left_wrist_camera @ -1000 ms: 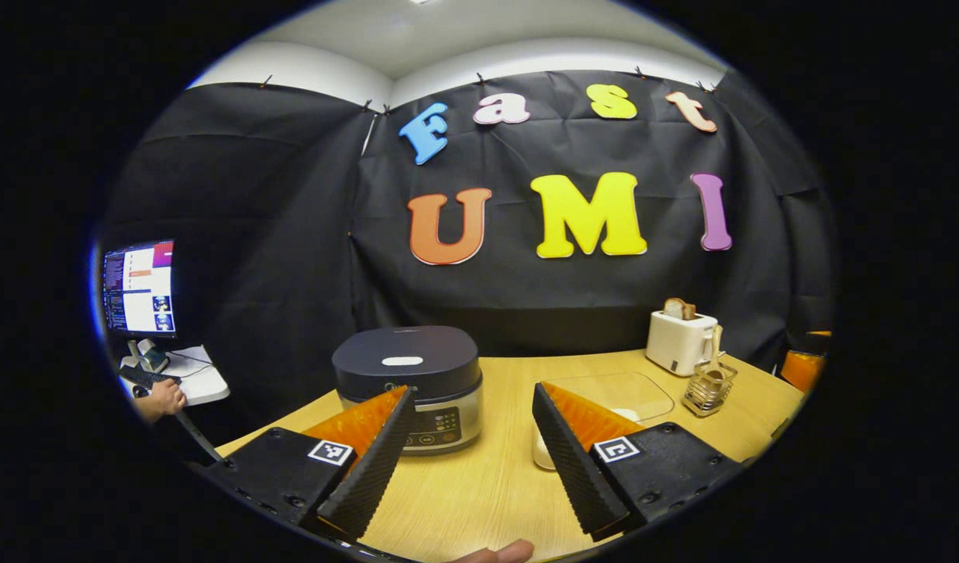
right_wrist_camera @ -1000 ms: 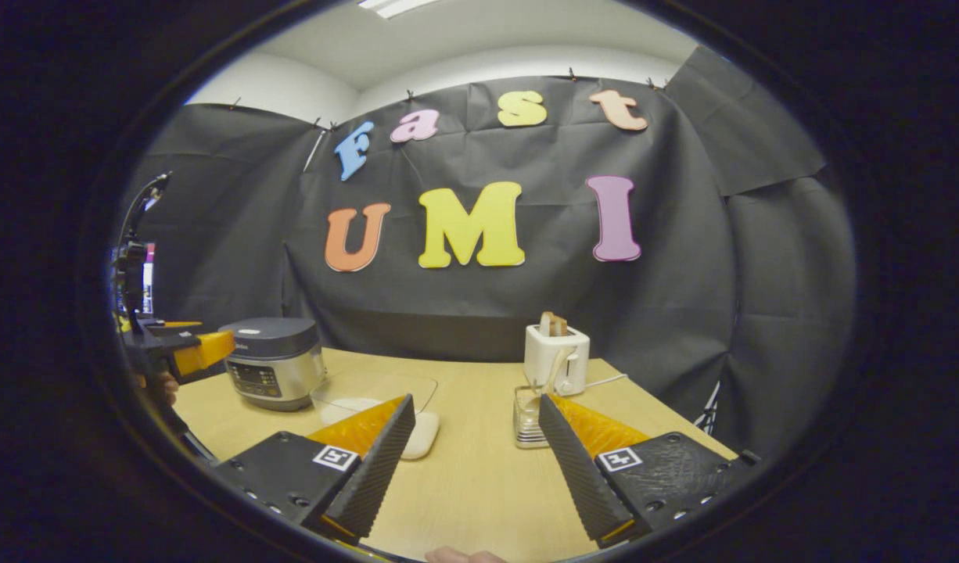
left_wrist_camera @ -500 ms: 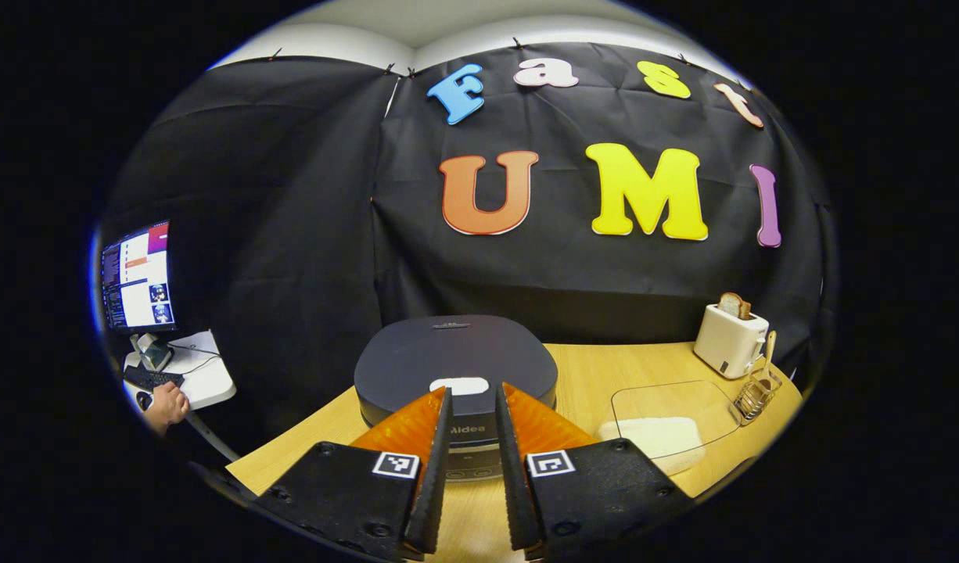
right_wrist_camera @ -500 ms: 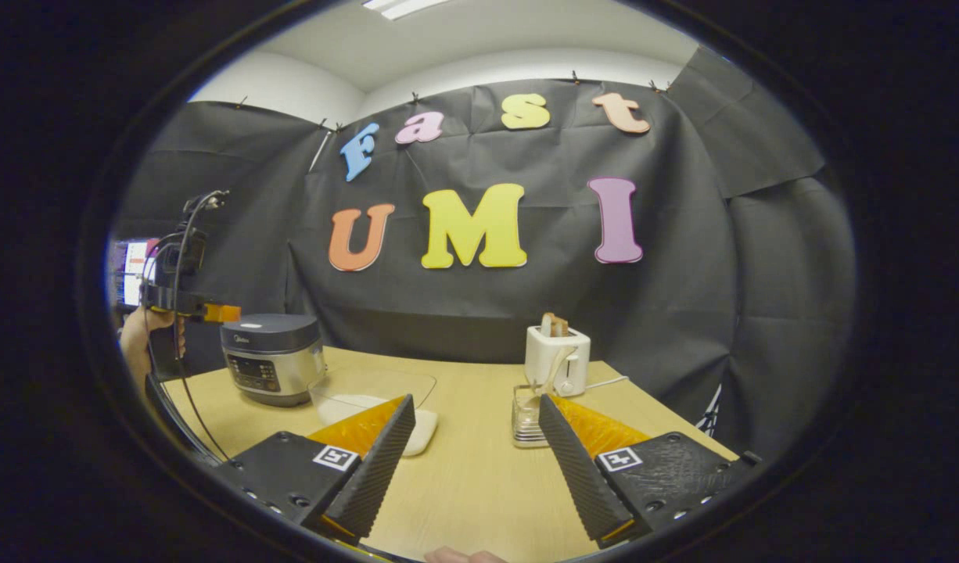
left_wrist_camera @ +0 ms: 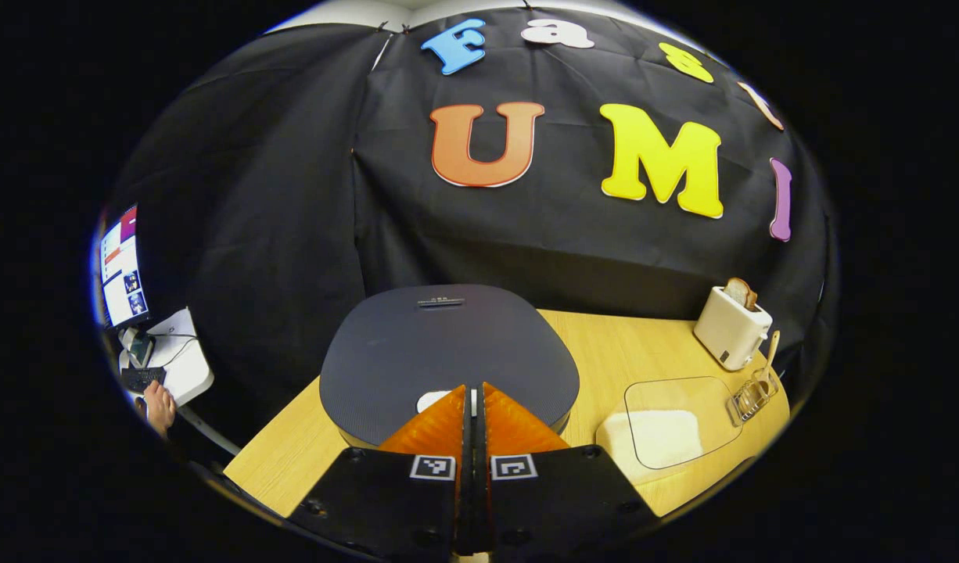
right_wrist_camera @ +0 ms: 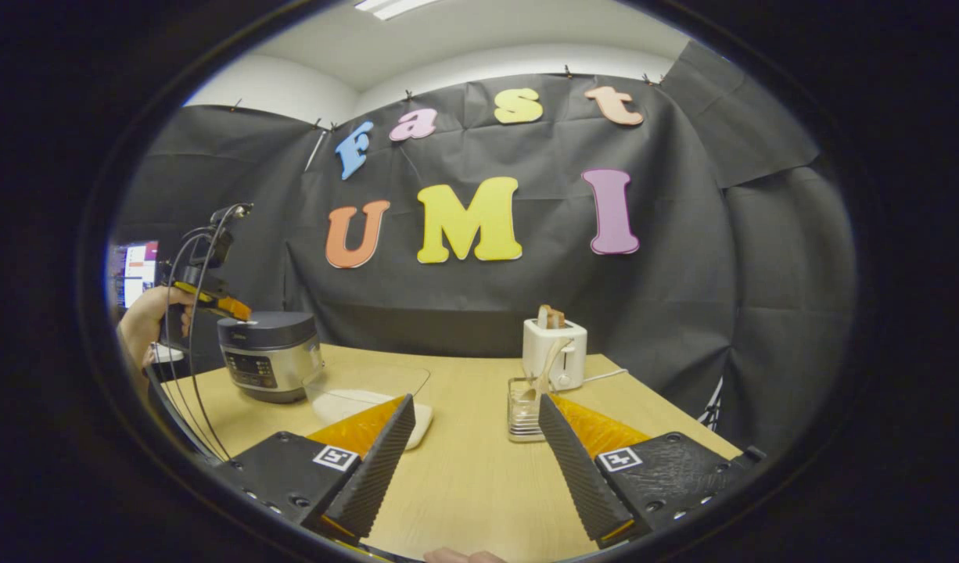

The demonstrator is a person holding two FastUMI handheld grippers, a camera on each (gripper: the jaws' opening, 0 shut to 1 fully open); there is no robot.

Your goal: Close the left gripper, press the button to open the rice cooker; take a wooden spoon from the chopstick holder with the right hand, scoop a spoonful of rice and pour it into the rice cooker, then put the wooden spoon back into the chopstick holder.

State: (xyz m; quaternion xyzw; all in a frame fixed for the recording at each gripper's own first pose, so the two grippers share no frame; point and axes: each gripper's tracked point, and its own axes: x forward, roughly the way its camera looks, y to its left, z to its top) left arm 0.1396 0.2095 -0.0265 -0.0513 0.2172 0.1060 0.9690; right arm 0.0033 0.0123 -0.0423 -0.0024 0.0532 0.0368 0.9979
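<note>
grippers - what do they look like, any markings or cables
Each gripper, left gripper and right gripper, has two wedge-shaped fingers with ribbed inner faces on black blocky mounts, each mount bearing a square black-and-white tag. In the right gripper view, thin dark cables loop from the left gripper.

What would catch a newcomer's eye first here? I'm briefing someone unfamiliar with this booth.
The dark round-cornered rice cooker looms close, lid down, with the shut left gripper at its white oval button. In the right gripper view, the open right gripper frames the wooden table, white toaster and wire chopstick holder.

Toaster (left_wrist_camera: 730, 328) (bread (left_wrist_camera: 739, 292) inside) — monitor (left_wrist_camera: 121, 266) far left.
</note>
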